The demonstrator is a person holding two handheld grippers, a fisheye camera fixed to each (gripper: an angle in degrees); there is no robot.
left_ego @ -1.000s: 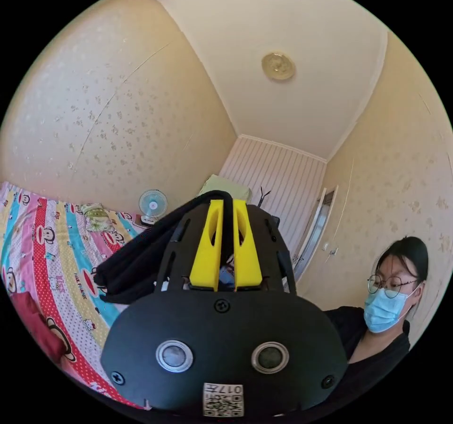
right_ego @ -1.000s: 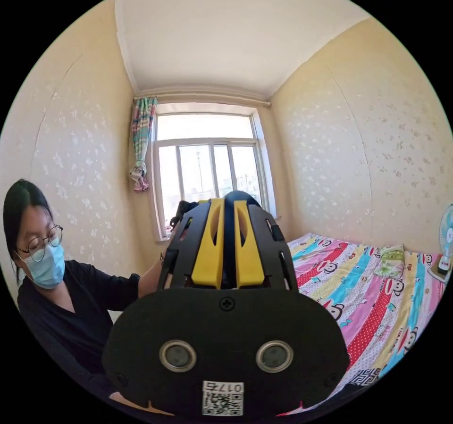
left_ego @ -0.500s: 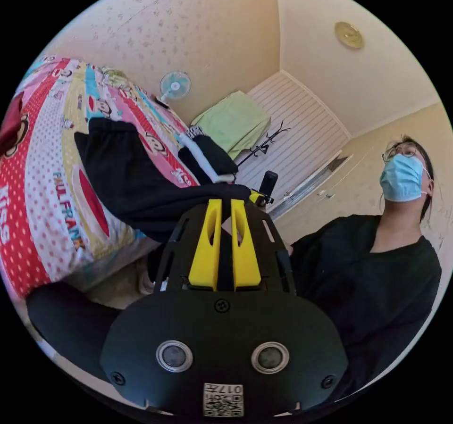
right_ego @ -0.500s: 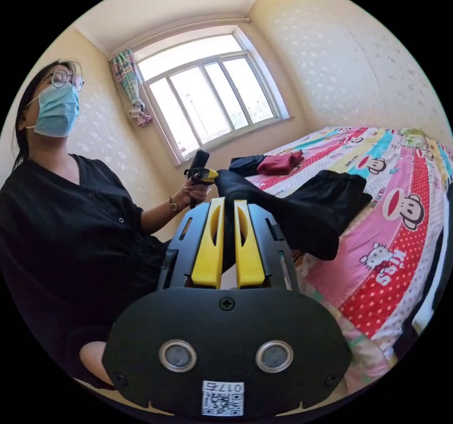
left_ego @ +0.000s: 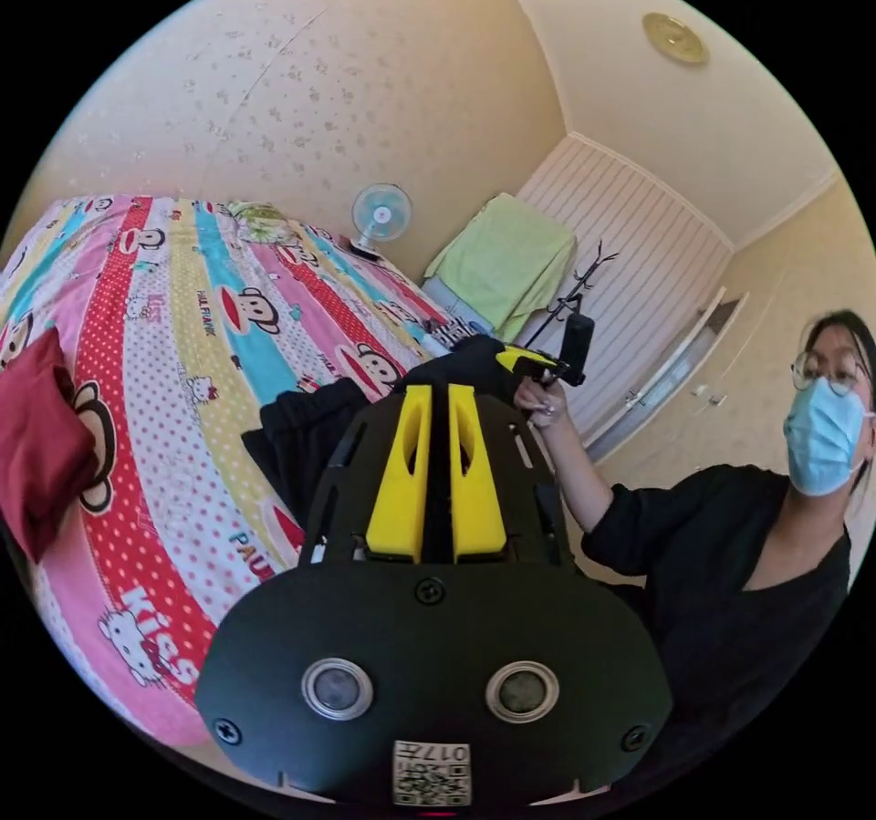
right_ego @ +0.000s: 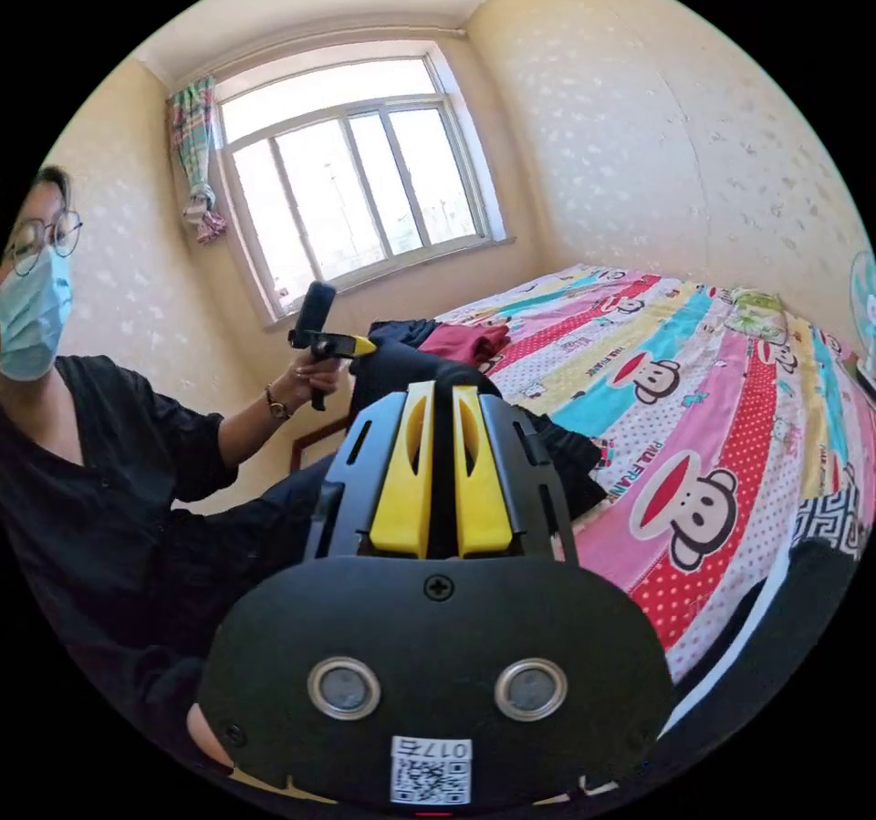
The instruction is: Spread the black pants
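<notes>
Striped bed (left_ego: 164, 327) | fan (left_ego: 380, 215) | both claws clamp black pants (left_ego: 301, 428)

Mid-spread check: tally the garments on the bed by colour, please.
Red: 1 (red garment)
Black: 3 (black pants, white-striped garment, dark garment beside the red one)
Total: 4

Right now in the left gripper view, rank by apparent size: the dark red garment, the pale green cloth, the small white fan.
Largest to smallest as they look:
1. dark red garment, though nearest the camera
2. pale green cloth
3. small white fan
</notes>
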